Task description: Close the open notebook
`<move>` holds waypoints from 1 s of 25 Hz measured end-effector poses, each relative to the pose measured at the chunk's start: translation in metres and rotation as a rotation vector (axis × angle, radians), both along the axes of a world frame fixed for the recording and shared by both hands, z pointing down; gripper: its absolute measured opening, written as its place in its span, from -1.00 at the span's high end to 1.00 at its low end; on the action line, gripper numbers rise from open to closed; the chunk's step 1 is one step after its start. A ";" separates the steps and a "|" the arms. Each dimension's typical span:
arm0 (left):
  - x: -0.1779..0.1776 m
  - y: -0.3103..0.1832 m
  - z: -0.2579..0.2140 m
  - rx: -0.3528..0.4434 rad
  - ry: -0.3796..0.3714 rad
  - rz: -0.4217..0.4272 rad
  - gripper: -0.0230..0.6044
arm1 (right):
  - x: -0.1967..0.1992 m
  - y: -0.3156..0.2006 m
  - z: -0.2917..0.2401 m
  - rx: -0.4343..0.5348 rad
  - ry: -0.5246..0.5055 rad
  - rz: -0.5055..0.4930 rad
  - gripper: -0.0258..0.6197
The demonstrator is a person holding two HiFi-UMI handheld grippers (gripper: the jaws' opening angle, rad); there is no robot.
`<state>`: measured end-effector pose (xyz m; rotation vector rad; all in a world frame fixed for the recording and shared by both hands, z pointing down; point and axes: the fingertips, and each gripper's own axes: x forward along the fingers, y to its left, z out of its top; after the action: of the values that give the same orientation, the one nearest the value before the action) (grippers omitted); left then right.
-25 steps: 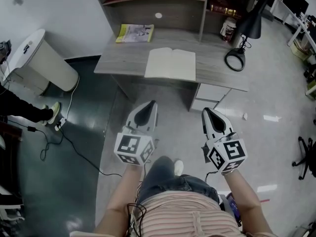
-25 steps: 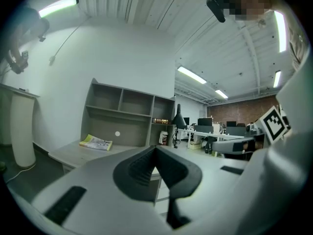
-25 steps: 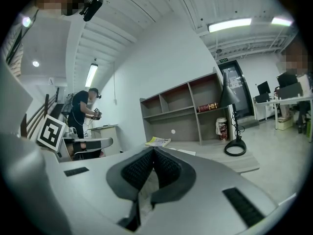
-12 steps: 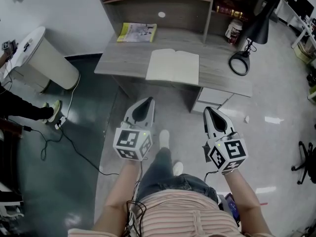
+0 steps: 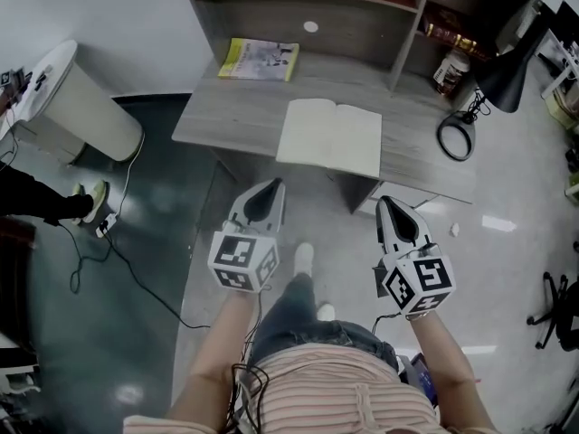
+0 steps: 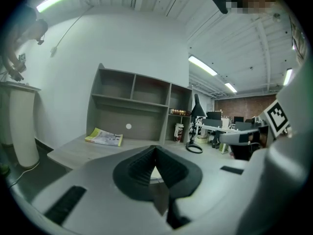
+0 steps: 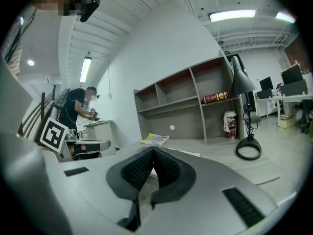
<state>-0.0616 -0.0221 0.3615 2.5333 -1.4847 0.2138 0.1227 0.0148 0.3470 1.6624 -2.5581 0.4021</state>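
On the desk (image 5: 235, 116) lies the open notebook (image 5: 330, 138); left gripper (image 5: 271, 186), right gripper (image 5: 384, 202) closed

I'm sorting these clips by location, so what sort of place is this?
Probably an office workspace: a grey wood-grain desk with a built-in shelf unit, an open cream-paged notebook lying on it, and a black desk lamp at its right end.

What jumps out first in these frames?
The open cream-paged notebook lies flat in the middle of the grey wooden desk. Below it in the head view, the white left gripper and right gripper hang short of the desk, jaws together, empty. A yellow-green booklet sits at the desk's back left.
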 end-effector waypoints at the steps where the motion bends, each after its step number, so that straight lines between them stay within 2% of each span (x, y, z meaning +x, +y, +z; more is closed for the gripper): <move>1: -0.003 -0.008 0.001 -0.004 -0.003 0.001 0.89 | -0.002 -0.009 0.001 -0.004 0.003 -0.001 0.90; 7: -0.017 -0.058 0.003 -0.001 -0.051 0.042 0.89 | -0.021 -0.065 0.000 -0.014 0.015 0.015 0.90; 15: -0.036 -0.107 0.011 -0.033 -0.005 0.074 0.89 | -0.041 -0.116 -0.002 -0.029 0.044 0.062 0.90; 25: -0.046 -0.134 0.037 -0.092 -0.005 0.090 0.89 | -0.051 -0.147 -0.001 -0.036 0.074 0.091 0.90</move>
<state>-0.1073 -0.1562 0.3987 2.5297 -1.3316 0.2953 0.0719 -0.1324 0.3465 1.7512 -2.4164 0.3826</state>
